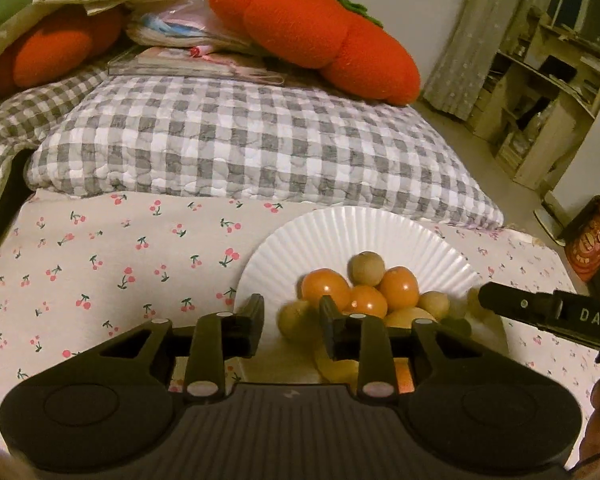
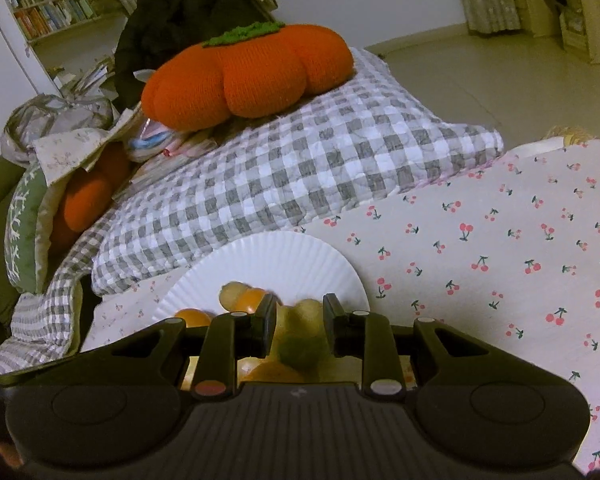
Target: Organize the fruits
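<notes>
Left wrist view: the left tool (image 1: 291, 320) hangs over the near edge of a white fluted paper plate (image 1: 356, 236) lying on a cherry-printed bed sheet (image 1: 100, 264). Its jaws stand apart with nothing pressed between them; a blurred tan round fruit (image 1: 293, 319) sits in the gap. Just ahead and to its right lies a heap of glossy orange fruits (image 1: 399, 286) and more tan ones. The right tool (image 1: 548, 314) reaches in from the right. In the right wrist view the right tool (image 2: 300, 320) is likewise parted, blurred yellowish fruit (image 2: 304, 344) below its gap, not pinched. A grey checked quilt (image 2: 300, 176) and an orange knitted pumpkin cushion (image 2: 252, 76) lie beyond.
</notes>
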A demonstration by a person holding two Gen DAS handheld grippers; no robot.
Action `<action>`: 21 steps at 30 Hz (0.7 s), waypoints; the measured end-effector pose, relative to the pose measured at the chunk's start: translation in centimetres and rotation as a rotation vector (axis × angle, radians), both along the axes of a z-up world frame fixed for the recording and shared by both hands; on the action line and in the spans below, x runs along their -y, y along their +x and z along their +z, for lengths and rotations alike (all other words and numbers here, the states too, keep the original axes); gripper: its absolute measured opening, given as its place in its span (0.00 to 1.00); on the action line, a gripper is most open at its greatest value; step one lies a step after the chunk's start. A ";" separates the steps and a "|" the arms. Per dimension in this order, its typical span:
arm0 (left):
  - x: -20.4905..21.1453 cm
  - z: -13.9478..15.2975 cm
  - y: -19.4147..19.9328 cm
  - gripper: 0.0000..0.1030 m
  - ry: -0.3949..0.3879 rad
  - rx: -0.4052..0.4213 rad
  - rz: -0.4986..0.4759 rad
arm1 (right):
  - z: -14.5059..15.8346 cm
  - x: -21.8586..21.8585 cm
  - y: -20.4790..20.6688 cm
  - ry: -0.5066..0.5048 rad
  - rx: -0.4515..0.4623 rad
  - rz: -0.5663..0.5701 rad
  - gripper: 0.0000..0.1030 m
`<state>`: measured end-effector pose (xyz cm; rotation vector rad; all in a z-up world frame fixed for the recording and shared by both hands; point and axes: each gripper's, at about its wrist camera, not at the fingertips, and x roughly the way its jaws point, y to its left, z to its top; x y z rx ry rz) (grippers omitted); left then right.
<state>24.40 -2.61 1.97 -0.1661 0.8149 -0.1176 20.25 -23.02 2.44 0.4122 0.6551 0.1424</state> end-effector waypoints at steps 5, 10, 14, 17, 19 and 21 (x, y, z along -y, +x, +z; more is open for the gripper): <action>-0.3 1.2 -1.0 0.20 -0.005 0.006 0.000 | 1.3 0.2 -0.7 0.006 0.021 -0.014 0.24; 0.2 2.6 -2.9 0.27 0.051 0.008 0.013 | 2.6 -1.1 -2.1 -0.020 0.028 0.027 0.28; 0.5 3.8 -5.1 0.39 0.105 0.012 0.040 | 3.7 -2.5 -4.2 -0.044 0.042 0.076 0.29; 0.6 4.7 -6.9 0.48 0.166 0.035 0.064 | 4.5 -3.4 -5.9 -0.071 0.069 0.100 0.31; 0.6 5.2 -8.4 0.52 0.201 0.048 0.082 | 4.9 -3.9 -7.0 -0.096 0.085 0.105 0.34; 0.4 5.7 -9.5 0.57 0.213 0.052 0.091 | 5.2 -4.3 -7.9 -0.112 0.093 0.109 0.35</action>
